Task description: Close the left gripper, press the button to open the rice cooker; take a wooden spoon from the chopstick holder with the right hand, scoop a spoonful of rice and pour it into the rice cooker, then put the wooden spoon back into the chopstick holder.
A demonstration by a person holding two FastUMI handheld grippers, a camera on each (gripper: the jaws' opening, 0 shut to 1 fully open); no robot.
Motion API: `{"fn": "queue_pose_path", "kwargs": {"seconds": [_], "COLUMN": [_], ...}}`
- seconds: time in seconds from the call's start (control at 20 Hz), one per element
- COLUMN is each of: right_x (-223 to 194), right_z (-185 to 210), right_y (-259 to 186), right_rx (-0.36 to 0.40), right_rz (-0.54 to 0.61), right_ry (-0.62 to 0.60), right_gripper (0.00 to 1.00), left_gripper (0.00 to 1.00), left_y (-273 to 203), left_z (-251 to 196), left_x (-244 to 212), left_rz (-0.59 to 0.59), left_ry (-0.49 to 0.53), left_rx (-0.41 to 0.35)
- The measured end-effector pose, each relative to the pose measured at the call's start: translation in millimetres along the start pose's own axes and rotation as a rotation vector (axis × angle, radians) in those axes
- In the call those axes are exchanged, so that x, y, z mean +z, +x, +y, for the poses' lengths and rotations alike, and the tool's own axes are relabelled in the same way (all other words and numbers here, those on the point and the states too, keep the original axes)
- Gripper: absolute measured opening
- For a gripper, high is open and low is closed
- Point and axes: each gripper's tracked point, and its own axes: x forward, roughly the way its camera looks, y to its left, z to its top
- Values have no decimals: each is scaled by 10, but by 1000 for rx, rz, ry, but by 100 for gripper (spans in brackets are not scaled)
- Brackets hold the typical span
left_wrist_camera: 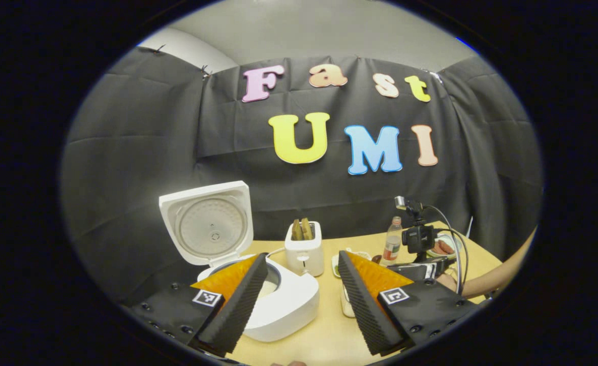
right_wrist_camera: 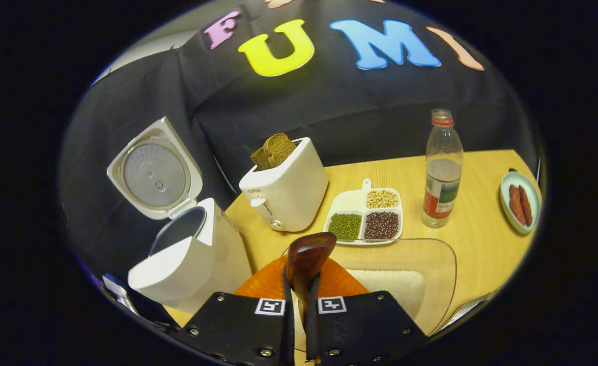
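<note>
From the right gripper view I see the white rice cooker [right_wrist_camera: 187, 259] with its lid [right_wrist_camera: 151, 173] swung up; the grey inner pot is in shadow, so I cannot tell what is in it. A clear rectangular plastic tub [right_wrist_camera: 431, 269] just ahead of my right gripper [right_wrist_camera: 303, 300] holds a bed of white rice [right_wrist_camera: 395, 287]. A white divided dish [right_wrist_camera: 364, 216] carries green, pale and dark red beans in separate compartments. The white toaster [right_wrist_camera: 286, 190] has brown bread in its slot. A clear plastic bottle [right_wrist_camera: 442, 173] is partly filled.

My right fingers are pinched tight on the dark brown wooden spoon [right_wrist_camera: 309, 256], bowl pointing forward above the tub; its handle is hidden between them.

My left gripper [left_wrist_camera: 303, 300] stands wide apart, holding nothing, beside the cooker.
</note>
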Motion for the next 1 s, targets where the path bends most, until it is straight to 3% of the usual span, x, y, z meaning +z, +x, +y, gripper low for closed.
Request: {"fn": "queue_pose_path", "kwargs": {"seconds": [0.2,0.5,1.0], "right_x": [278,727,1176], "right_z": [-216,-432,184], "right_y": [-115,-562,-1153], "right_rx": [29,84,288], "right_rz": [-52,-180,-274], "right_ry": [277,527,683], "right_gripper": [9,9,9], "left_gripper": [95,97,97], "left_y": [-29,-13,-26], "left_z": [81,226,409], "left_x": [-64,-74,-211], "left_rz": [1,-11,-34], "left_ry": [-23,-51,-47], "left_rx": [5,4,-29]}}
